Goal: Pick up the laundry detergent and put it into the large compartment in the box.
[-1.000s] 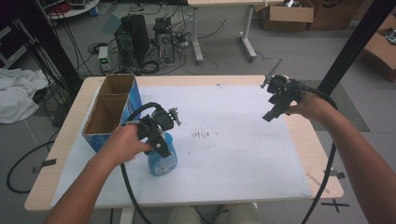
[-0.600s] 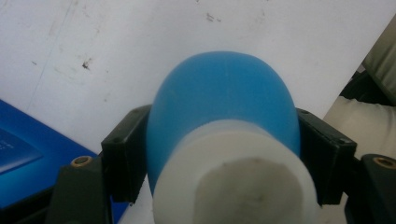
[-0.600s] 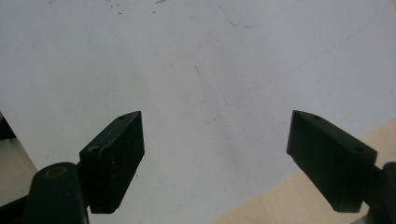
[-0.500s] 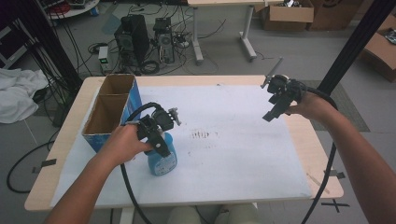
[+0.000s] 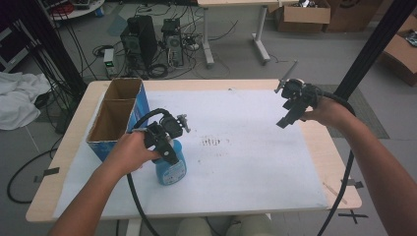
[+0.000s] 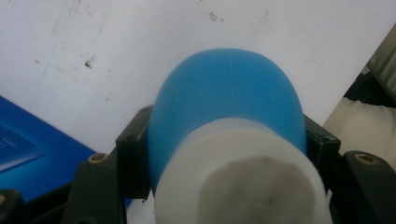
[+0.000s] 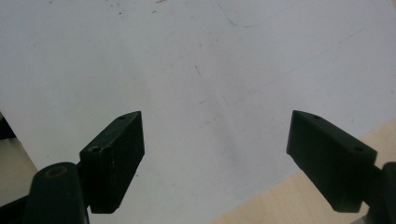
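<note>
Blue bottle (image 5: 170,166) stands on the white sheet (image 5: 246,162) at the near left, just beside the blue cardboard box (image 5: 115,118), so you've got that wall right next to your left gripper (image 5: 167,147). Your right gripper (image 5: 290,114) hangs over the far right of the table (image 5: 334,162), well apart.

Left gripper view: your jaws have just been closing and now clamp the bottle (image 6: 226,107) at its shoulder; its white cap (image 6: 243,186) is blurred and cut off.

Right gripper view: right gripper (image 7: 215,158) jaws spread wide over bare sheet (image 7: 187,56).
</note>
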The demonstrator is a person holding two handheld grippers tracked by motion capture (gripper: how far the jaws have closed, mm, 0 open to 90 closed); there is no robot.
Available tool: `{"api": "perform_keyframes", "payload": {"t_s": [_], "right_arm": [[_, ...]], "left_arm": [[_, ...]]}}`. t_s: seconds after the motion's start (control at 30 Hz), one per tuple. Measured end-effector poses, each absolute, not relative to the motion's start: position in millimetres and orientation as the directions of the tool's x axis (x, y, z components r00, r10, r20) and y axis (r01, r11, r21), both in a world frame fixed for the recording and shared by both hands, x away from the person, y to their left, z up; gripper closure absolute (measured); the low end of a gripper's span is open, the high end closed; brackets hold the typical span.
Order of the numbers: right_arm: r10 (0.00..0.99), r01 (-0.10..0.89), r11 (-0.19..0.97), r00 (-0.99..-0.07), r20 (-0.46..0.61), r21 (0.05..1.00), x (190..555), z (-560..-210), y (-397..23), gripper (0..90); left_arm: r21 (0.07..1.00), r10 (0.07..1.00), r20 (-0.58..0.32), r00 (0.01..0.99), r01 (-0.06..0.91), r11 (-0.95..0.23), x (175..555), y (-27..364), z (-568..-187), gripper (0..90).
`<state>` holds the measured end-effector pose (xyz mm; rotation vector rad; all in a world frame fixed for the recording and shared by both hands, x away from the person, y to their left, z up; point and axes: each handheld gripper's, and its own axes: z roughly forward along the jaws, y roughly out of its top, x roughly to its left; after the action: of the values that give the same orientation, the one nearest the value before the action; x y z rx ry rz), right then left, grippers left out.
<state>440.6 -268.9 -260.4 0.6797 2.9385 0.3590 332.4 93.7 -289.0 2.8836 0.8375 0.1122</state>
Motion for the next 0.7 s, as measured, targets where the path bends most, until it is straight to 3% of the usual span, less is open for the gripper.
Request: {"api": "perform_keyframes", "payload": {"t_s": [0.47, 0.57, 0.7], "right_arm": [[0.444, 0.420, 0.872, -0.895, -0.046, 0.250, 442, -261, -269, 19.2], [0.447, 0.423, 0.870, -0.894, -0.044, 0.253, 441, -261, -270, 19.2], [0.445, 0.421, 0.871, -0.895, -0.043, 0.253, 441, -261, -270, 19.3]], "left_arm": [[0.178, 0.547, 0.027, 0.837, 0.535, -0.826, 330, 96, -281, 37.9], [0.222, 0.574, -0.003, 0.819, 0.560, -0.798, 329, 100, -264, 38.0], [0.229, 0.599, 0.021, 0.800, 0.579, -0.782, 327, 101, -239, 38.0]]}}
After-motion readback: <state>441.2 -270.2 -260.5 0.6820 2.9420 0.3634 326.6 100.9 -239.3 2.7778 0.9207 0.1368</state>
